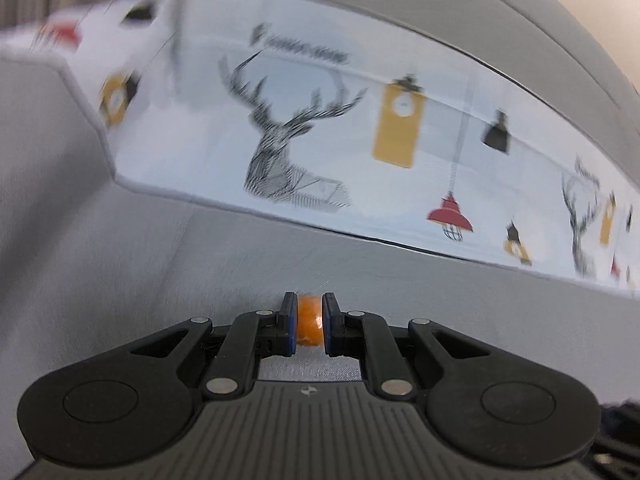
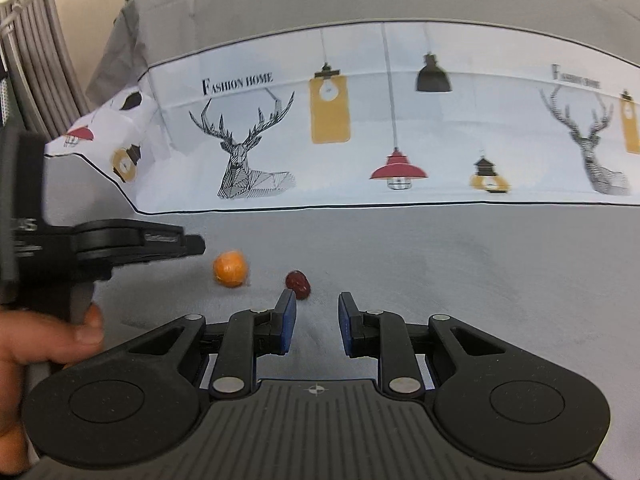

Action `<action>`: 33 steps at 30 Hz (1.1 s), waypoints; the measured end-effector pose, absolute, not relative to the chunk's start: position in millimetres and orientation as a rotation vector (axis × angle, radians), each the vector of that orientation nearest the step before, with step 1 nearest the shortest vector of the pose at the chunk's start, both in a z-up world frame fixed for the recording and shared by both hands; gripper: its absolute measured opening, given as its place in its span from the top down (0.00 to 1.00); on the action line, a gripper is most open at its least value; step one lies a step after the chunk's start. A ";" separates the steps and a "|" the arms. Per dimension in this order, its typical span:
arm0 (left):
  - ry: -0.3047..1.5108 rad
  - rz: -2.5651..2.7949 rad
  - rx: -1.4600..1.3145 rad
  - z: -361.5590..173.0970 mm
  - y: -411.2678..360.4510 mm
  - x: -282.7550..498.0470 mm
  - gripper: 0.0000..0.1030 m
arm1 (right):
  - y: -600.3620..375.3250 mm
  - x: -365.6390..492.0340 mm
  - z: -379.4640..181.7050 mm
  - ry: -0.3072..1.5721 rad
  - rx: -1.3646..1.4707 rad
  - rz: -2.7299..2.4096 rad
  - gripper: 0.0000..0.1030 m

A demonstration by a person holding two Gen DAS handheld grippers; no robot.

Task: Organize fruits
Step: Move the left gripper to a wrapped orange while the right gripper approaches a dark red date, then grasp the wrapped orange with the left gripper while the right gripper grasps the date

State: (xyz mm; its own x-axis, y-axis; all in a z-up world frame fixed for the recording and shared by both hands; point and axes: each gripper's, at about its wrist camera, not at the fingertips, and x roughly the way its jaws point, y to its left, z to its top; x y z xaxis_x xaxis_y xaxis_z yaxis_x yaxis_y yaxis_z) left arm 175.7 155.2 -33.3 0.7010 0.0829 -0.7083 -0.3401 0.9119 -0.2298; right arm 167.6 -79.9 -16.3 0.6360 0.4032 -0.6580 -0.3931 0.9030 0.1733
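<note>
Left wrist view: the left claw (image 1: 309,299) is clenched almost fully, with only a slit between its blue pads (image 1: 291,326). The orange (image 1: 310,328) shows through that slit. It looks pinched here, but this view alone cannot tell whether the pads touch it. Below lies the grey cloth (image 1: 160,260) that covers the bench, and a blurred band (image 1: 360,140) of deer and lamps runs across beyond it.

Right wrist view: this settles it. The orange (image 2: 229,269) sits on the cloth (image 2: 480,264), just past the tip of the left claw (image 2: 196,245) and a little lower, with a sliver of cloth between them. The left claw is therefore empty and lined up on the fruit rather than gripping it. A hand (image 2: 44,344) holds its handle. The right claw (image 2: 318,304) is released, its pads narrowly parted with nothing between them. The red fruit (image 2: 298,283) lies just ahead of its left pad, slightly left of the gap, close to the orange but not touching it. Both fruits seem to be loose on the bench because sorting has barely begun, and each claw likely needs to open wider before it can take one.
</note>
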 end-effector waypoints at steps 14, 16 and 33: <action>0.788 0.280 -0.475 -43.2 178.0 189.9 0.86 | -42.6 223.4 -44.6 0.806 -0.019 0.489 0.74; 0.795 0.273 -0.482 -45.0 178.7 192.3 0.85 | -38.6 228.2 -48.5 0.815 -0.020 0.492 0.68; 0.873 0.208 -0.596 -69.1 183.8 220.5 0.51 | -11.3 258.2 -86.1 0.909 -0.078 0.508 0.51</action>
